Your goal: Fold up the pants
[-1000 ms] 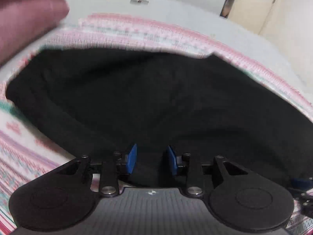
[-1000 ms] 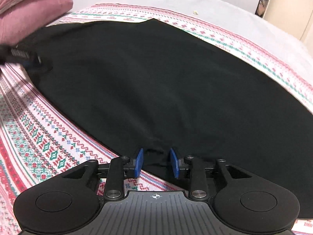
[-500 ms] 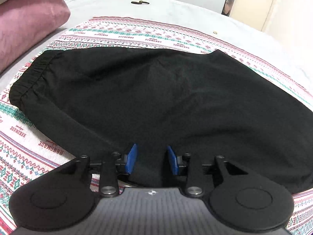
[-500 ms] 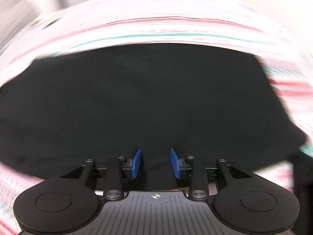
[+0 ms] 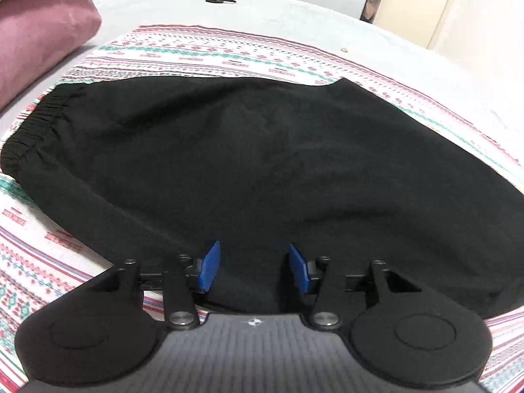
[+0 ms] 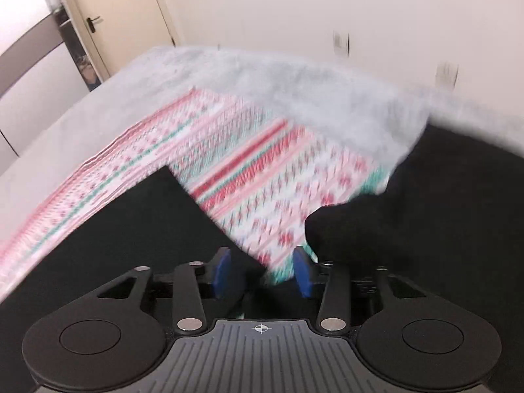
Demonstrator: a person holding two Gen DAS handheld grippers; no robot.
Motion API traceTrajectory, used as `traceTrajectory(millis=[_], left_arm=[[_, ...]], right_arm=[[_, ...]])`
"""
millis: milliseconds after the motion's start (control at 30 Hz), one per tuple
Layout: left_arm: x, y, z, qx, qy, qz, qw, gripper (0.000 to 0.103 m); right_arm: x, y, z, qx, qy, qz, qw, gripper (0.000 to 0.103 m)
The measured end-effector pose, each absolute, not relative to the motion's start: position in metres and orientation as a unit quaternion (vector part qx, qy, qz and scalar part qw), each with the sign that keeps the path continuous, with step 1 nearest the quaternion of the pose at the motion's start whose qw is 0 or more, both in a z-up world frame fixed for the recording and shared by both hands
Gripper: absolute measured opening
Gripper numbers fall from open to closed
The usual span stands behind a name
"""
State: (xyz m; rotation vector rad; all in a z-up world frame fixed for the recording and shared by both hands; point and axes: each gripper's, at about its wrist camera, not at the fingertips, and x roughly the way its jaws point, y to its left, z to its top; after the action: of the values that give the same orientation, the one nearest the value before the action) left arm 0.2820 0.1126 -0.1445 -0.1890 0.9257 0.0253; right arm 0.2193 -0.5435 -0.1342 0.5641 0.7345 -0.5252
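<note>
Left wrist view is showing the black fabric pants lying folded across the patterned blanket mid-frame, the left claw having just been opening, pads off the cloth. The right claw, likewise just opening and empty, is hovering at the hem. Next fold is probably calling for a fresh grip there.

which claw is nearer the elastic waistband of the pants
Left. The left claw sits over the pants near the waistband; the right claw is at the other end, waistband out of view.
</note>
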Motion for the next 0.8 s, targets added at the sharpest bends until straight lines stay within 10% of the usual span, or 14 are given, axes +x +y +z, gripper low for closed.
traceTrajectory(millis=[333,500,600,700,800], left_arm=[[0.275,0.079,-0.141,-0.092,0.435,-0.033,0.895,0.074],[0.273,0.057,-0.145,-0.073,0.435,-0.065,0.895,0.091],[0.274,0.046,-0.147,-0.063,0.434,-0.075,0.896,0.092],[0.273,0.042,-0.146,-0.058,0.434,-0.074,0.896,0.092],[0.275,0.045,-0.145,-0.071,0.437,-0.075,0.893,0.092]], right_arm=[[0.223,-0.536,-0.151,0.264,0.367,-0.243,0.858,0.057],[0.238,-0.517,-0.158,0.217,0.379,-0.241,0.867,0.054],[0.242,-0.513,-0.161,0.229,0.382,-0.231,0.865,0.039],[0.239,-0.52,-0.16,0.267,0.369,-0.239,0.858,0.003],[0.234,-0.523,-0.156,0.315,0.349,-0.237,0.85,0.004]])
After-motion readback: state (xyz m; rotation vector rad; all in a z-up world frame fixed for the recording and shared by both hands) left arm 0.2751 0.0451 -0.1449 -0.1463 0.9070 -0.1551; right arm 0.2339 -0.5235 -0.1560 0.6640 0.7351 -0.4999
